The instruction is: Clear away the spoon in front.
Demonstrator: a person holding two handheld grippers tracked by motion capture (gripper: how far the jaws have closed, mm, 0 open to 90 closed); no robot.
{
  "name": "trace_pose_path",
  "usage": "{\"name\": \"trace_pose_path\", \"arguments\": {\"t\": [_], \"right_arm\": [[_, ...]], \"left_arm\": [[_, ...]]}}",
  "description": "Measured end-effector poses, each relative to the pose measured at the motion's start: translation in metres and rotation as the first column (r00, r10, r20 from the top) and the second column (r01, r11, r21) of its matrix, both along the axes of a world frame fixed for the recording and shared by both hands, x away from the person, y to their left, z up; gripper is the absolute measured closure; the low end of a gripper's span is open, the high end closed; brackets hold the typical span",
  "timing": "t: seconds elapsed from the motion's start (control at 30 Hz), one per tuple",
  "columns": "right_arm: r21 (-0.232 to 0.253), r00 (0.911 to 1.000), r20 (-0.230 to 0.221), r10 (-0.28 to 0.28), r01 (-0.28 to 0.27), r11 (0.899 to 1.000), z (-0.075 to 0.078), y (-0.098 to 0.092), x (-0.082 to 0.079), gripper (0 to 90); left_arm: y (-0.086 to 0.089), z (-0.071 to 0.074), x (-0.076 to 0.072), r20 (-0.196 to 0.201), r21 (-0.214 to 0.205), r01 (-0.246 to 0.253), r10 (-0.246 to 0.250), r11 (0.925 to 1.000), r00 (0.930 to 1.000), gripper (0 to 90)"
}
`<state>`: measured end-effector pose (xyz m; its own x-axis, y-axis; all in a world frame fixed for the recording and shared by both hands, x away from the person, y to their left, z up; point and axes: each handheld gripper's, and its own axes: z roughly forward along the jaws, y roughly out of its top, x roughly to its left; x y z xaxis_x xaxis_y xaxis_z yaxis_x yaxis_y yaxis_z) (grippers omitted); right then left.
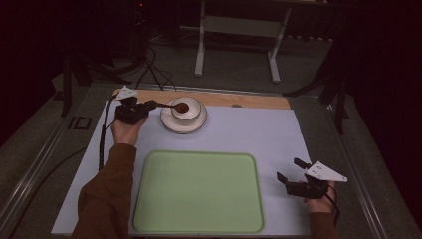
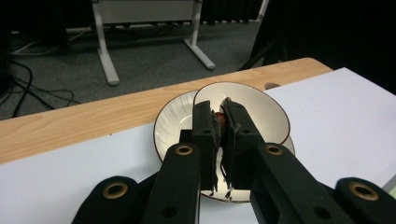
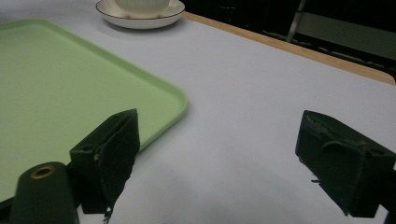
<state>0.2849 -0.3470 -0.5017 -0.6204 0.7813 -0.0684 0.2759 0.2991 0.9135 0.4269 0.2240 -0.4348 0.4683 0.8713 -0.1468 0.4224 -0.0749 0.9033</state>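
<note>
White table (image 1: 249,129), spoon (image 1: 175,106) pinched between left fingers (image 2: 205,126)

Your colour list: tray (image 1: 198,191) pale green, plain; bowl (image 1: 186,110) cream-white with a thin dark rim line; saucer (image 1: 169,123) beneath it white, finely ribbed, dark-edged; spoon (image 1: 174,106) dark reddish-brown; your left gripper (image 1: 149,105) black, brass-coloured rivets on its arms; your right gripper (image 1: 291,170) black too, topped by a light grey plate; table cover (image 1: 259,129) pale lilac-white; table edge (image 1: 249,100) light wood; your sleeves (image 1: 107,199) rust brown.
</note>
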Motion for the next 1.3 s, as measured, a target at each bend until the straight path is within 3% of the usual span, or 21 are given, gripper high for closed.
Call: {"name": "trace_pose_path", "arguments": {"t": [0.33,0.53,0.8,1.03,1.3], "right_arm": [[0.002,1.0000,-0.001,-0.001,0.001,1.000,0.000,0.000,0.000,13.5],[0.000,1.0000,-0.001,-0.001,0.001,1.000,0.000,0.000,0.000,13.5],[0.000,1.0000,-0.001,-0.001,0.001,1.000,0.000,0.000,-0.001,13.5],[-0.001,1.0000,-0.001,-0.001,0.001,1.000,0.000,0.000,0.000,13.5],[0.001,1.0000,-0.001,-0.001,0.001,1.000,0.000,0.000,-0.001,13.5]], "left_arm": [[0.014,0.009,-0.020,0.012,-0.003,-0.011,0.011,0.9999,0.9999,84.1],[0.021,0.013,-0.037,0.025,-0.030,-0.010,0.010,0.9995,0.9996,84.1],[0.022,0.023,-0.057,0.055,-0.042,0.016,-0.013,0.9990,0.9984,84.1],[0.019,0.032,-0.071,0.072,-0.026,0.040,-0.038,0.9988,0.9967,84.1],[0.014,0.036,-0.080,0.060,0.018,0.051,-0.052,0.9985,0.9968,84.1]]}}
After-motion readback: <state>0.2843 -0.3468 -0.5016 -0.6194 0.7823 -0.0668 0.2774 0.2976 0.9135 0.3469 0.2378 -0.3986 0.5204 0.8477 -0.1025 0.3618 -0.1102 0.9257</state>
